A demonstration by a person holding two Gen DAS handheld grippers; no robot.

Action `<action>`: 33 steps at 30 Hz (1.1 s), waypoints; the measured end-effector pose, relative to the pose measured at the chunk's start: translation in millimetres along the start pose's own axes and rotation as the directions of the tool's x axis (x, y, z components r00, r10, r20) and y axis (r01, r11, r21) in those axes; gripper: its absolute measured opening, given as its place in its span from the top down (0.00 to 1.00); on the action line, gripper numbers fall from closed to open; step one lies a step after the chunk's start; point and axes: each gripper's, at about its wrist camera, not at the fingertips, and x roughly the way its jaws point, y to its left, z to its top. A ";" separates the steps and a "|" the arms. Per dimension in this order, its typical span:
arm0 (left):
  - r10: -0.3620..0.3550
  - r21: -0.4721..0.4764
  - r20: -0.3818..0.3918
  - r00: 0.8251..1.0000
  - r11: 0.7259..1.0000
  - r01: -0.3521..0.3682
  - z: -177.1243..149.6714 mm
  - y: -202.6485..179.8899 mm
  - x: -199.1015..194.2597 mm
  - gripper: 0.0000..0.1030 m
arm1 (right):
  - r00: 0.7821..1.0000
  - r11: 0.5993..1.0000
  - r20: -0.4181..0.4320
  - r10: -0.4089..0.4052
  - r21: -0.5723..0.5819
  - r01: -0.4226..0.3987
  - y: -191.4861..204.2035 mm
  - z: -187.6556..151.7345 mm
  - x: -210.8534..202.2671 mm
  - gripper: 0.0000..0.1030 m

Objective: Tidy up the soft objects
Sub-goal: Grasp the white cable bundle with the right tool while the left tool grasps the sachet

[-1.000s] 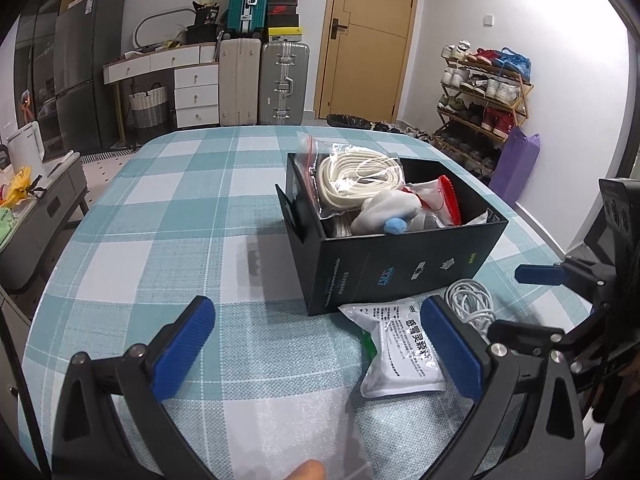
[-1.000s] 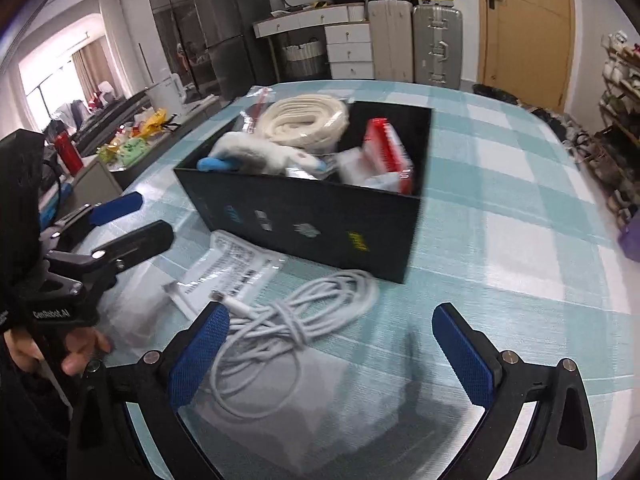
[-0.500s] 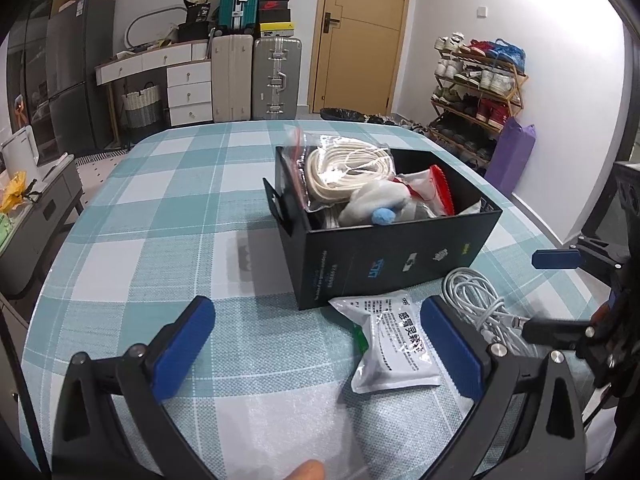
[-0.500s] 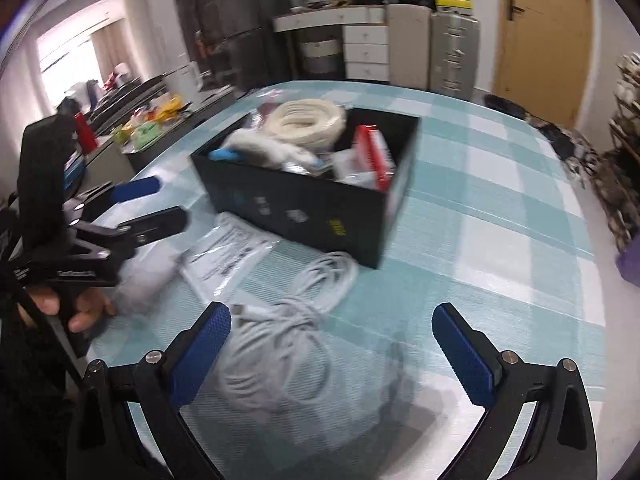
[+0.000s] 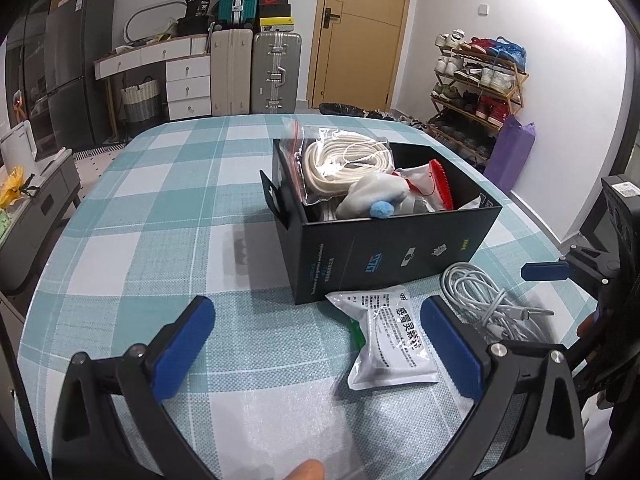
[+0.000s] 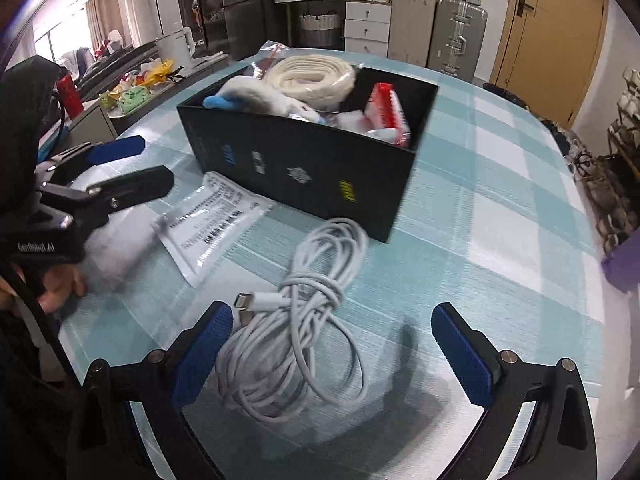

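Observation:
A black box (image 5: 400,248) stands on the checked tablecloth and holds a white rope coil (image 5: 344,160), a white and blue plush (image 5: 376,200) and a red-edged pouch (image 5: 440,188). The box also shows in the right wrist view (image 6: 304,172). A white sachet (image 5: 392,340) and a white cable bundle (image 5: 488,304) lie in front of it. My left gripper (image 5: 320,344) is open and empty, just left of the sachet. My right gripper (image 6: 332,356) is open, its fingers either side of the cable bundle (image 6: 296,344). The sachet (image 6: 212,224) lies to its left.
The table edge (image 5: 540,224) curves close behind the box on the right. Suitcases (image 5: 256,72), drawers and a shoe rack (image 5: 476,80) stand beyond the table. The tablecloth left of the box (image 5: 160,220) is bare.
My right gripper has drawn back and lowered, so the cable bundle now lies between its fingers. My left gripper has backed off slightly; the box looks farther away.

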 end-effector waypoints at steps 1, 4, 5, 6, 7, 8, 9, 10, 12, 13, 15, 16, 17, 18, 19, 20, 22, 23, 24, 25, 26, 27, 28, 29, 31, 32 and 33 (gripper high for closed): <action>-0.001 -0.001 -0.002 1.000 1.000 0.001 0.0 -0.3 0.4 0.00 | 1.000 1.000 0.004 0.000 0.000 0.000 -1.7 -0.7 0.1 0.02; -0.012 -0.006 -0.013 1.000 1.000 0.012 -0.3 -3.3 2.2 0.00 | 1.000 1.000 0.011 0.000 0.009 0.000 -4.0 -0.7 3.6 0.13; -0.018 -0.009 -0.015 1.000 1.000 0.018 -0.7 -4.2 2.7 0.00 | 1.000 1.000 0.012 0.007 0.008 -0.007 -4.5 -0.9 4.9 0.20; -0.026 -0.010 -0.020 0.999 1.000 0.026 -1.3 -5.8 3.6 0.00 | 1.000 1.000 0.008 0.014 0.006 -0.014 -4.1 -1.0 7.3 0.23; -0.030 -0.009 -0.026 0.999 1.000 0.030 -1.9 -7.7 4.7 0.00 | 1.000 1.000 0.008 0.015 0.003 -0.015 -4.1 -1.0 9.4 0.23; -0.032 -0.005 -0.034 0.999 0.999 0.032 -2.5 -10.1 6.1 0.00 | 1.000 1.000 0.009 0.018 -0.001 -0.018 -3.6 -1.3 10.9 0.25; -0.037 0.003 -0.045 0.998 0.999 0.038 -3.3 -13.0 7.7 0.00 | 1.000 1.000 0.009 0.023 -0.005 -0.023 -4.7 -2.5 11.3 0.28; -0.040 0.011 -0.055 0.998 0.999 0.041 -3.9 -15.7 9.0 0.00 | 1.000 1.000 0.010 0.026 -0.010 -0.026 -5.0 -3.2 12.0 0.30; -0.030 0.029 -0.064 0.997 0.999 0.032 -4.4 -20.8 10.4 0.00 | 0.999 0.999 0.024 0.033 -0.019 -0.032 -5.7 -4.2 12.1 0.40; -0.025 0.036 -0.068 0.997 0.999 0.027 -4.6 -22.7 11.0 0.00 | 0.999 0.999 0.031 0.037 -0.025 -0.037 -6.5 -5.4 11.3 0.42; -0.024 0.049 -0.084 0.996 0.998 0.028 -5.2 -26.4 13.4 0.00 | 0.998 0.998 0.038 0.046 -0.033 -0.045 -6.3 -6.5 10.0 0.51; -0.027 0.056 -0.097 0.995 0.998 0.033 -5.5 -28.1 15.2 0.00 | 0.998 0.998 0.040 0.049 -0.034 -0.048 -7.1 -6.6 9.1 0.51; -0.027 0.063 -0.112 0.993 0.997 0.034 -5.7 -29.7 17.8 0.00 | 0.998 0.998 0.042 0.053 -0.034 -0.051 -6.2 -6.5 9.2 0.53; -0.030 0.070 -0.121 0.992 0.997 0.038 -5.4 -31.4 19.5 0.00 | 0.997 0.998 0.044 0.060 -0.035 -0.058 -7.0 -7.1 8.5 0.56; -0.037 0.077 -0.126 0.991 0.996 0.047 -5.9 -33.2 20.0 0.00 | 0.997 0.997 0.046 0.064 -0.038 -0.062 -7.3 -7.1 7.8 0.56; -0.043 0.081 -0.131 0.990 0.995 0.054 -6.1 -35.2 20.8 0.00 | 0.996 0.997 0.049 0.070 -0.037 -0.068 -8.0 -7.2 7.2 0.58; -0.042 0.090 -0.147 0.988 0.994 0.055 -6.6 -38.0 23.8 0.00 | 0.995 0.996 0.057 0.086 -0.031 -0.084 -10.4 -7.9 5.3 0.60; -0.038 0.092 -0.152 0.988 0.994 0.052 -7.0 -39.2 24.9 0.00 | 0.994 0.996 0.059 0.087 -0.032 -0.085 -11.2 -8.0 5.2 0.61; -0.038 0.095 -0.157 0.987 0.994 0.053 -7.7 -40.5 25.6 0.00 | 0.994 0.996 0.060 0.086 -0.032 -0.085 -11.2 -8.0 4.8 0.62; -0.036 0.097 -0.158 0.987 0.994 0.052 -7.7 -41.2 25.6 0.00 | 0.995 0.996 0.060 0.086 -0.033 -0.084 -10.7 -8.0 4.8 0.63; -0.035 0.099 -0.160 0.986 0.994 0.051 -7.6 -41.8 25.9 0.00 | 0.995 0.996 0.061 0.084 -0.036 -0.082 -10.3 -7.8 4.3 0.63; -0.033 0.101 -0.163 0.986 0.994 0.050 -7.8 -42.5 26.1 0.00 | 0.994 0.996 0.066 0.082 -0.040 -0.080 -9.3 -7.2 3.2 0.64; -0.033 0.104 -0.166 0.986 0.993 0.050 -8.1 -43.1 26.7 0.00 | 0.994 0.996 0.066 0.085 -0.044 -0.082 -7.9 -7.3 2.5 0.65; -0.034 0.107 -0.171 0.985 0.993 0.052 -8.4 -43.4 27.5 0.00 | 0.994 0.995 0.069 0.086 -0.051 -0.083 -7.4 -6.8 1.1 0.66; -0.028 0.119 -0.182 0.983 0.992 0.050 -9.0 -46.4 29.6 0.02 | 0.993 0.995 0.078 0.085 -0.063 -0.081 -6.2 -7.5 -2.2 0.67; -0.020 0.125 -0.191 0.981 0.991 0.045 -9.2 -48.1 31.2 0.02 | 0.993 0.994 0.080 0.088 -0.066 -0.083 -6.0 -8.5 -3.6 0.67; -0.014 0.129 -0.194 0.981 0.991 0.039 -8.7 -50.0 33.4 0.03 | 0.993 0.994 0.081 0.088 -0.071 -0.083 -5.5 -8.8 -4.5 0.67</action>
